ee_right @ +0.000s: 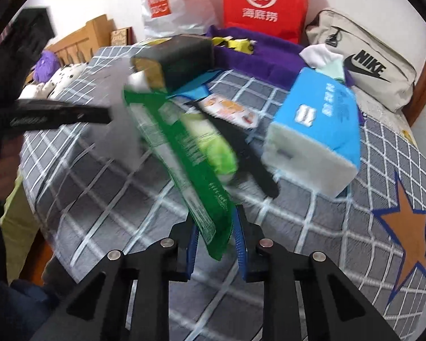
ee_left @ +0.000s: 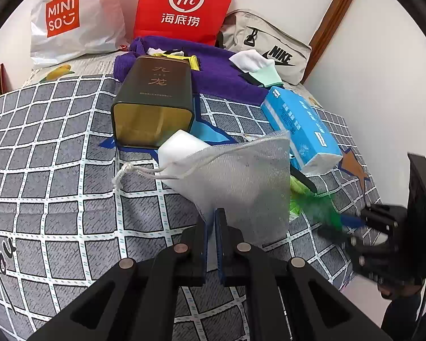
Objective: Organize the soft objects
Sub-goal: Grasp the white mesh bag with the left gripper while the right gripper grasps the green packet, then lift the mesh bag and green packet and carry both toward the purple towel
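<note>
My left gripper point(ee_left: 212, 221) is shut on the lower edge of a white mesh drawstring bag point(ee_left: 241, 176) and holds it up over the checked bedspread. A white foam block point(ee_left: 181, 147) lies just behind the bag. My right gripper point(ee_right: 216, 227) is shut on a green plastic packet point(ee_right: 190, 153) with a light green soft thing inside, lifted and blurred with motion. In the left wrist view the right gripper point(ee_left: 352, 224) shows at the right edge with the green packet point(ee_left: 315, 201).
A dark tin box point(ee_left: 153, 99) lies on its side. A blue tissue pack point(ee_left: 301, 128), purple towel point(ee_left: 213, 71), white cloth point(ee_left: 252, 59), Nike bag point(ee_left: 269, 48), red bag point(ee_left: 184, 2) and Miniso bag point(ee_left: 71, 17) stand further back. A black strip point(ee_right: 250, 153) lies on the bed.
</note>
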Motion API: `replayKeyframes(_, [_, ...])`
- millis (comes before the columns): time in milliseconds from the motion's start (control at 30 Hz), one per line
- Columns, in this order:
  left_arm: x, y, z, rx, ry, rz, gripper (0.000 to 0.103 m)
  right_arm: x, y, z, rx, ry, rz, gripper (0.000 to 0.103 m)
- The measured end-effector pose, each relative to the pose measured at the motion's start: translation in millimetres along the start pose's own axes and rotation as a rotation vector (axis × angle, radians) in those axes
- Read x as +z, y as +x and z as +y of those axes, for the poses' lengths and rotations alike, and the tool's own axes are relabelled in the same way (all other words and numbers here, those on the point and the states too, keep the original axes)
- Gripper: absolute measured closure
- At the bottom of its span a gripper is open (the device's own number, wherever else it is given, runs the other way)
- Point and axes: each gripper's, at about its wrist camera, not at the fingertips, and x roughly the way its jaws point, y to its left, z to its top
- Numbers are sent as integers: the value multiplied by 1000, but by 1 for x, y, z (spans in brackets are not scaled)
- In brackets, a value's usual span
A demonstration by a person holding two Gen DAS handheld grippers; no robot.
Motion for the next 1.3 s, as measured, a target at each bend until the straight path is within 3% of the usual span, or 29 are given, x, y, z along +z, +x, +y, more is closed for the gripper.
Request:
replayKeyframes(133, [-1, 2, 2, 4, -6, 5, 97, -8, -5, 18, 28, -50, 14, 76])
replayKeyframes(267, [-3, 4, 5, 7, -21, 14, 97, -6, -6, 24, -12, -88, -13, 44])
replayKeyframes(500, [-4, 4, 4, 10, -18, 19, 97, 14, 8, 24, 24, -73, -48, 43])
replayKeyframes(533, [-4, 4, 5, 11, -21, 19, 97, 16, 10, 26, 25, -77, -53, 43])
replayKeyframes(600, [-4, 2, 5, 11, -23, 17, 97, 17, 13, 30, 32, -87, -54, 62])
replayKeyframes(633, [-4, 0, 6, 14, -25, 13, 97, 18, 14, 31, 40, -87, -57, 90])
replayKeyframes(667, [-4, -1, 6, 13, -26, 10, 97, 17, 12, 32, 38, -85, -58, 96])
replayKeyframes(1000, [1, -10, 7, -53, -45, -16, 97, 11, -14, 24, 15, -46, -96, 99])
replayKeyframes(1300, [6, -35, -3, -50, -25, -60, 97, 10, -35, 13, 7, 7, -147, 100])
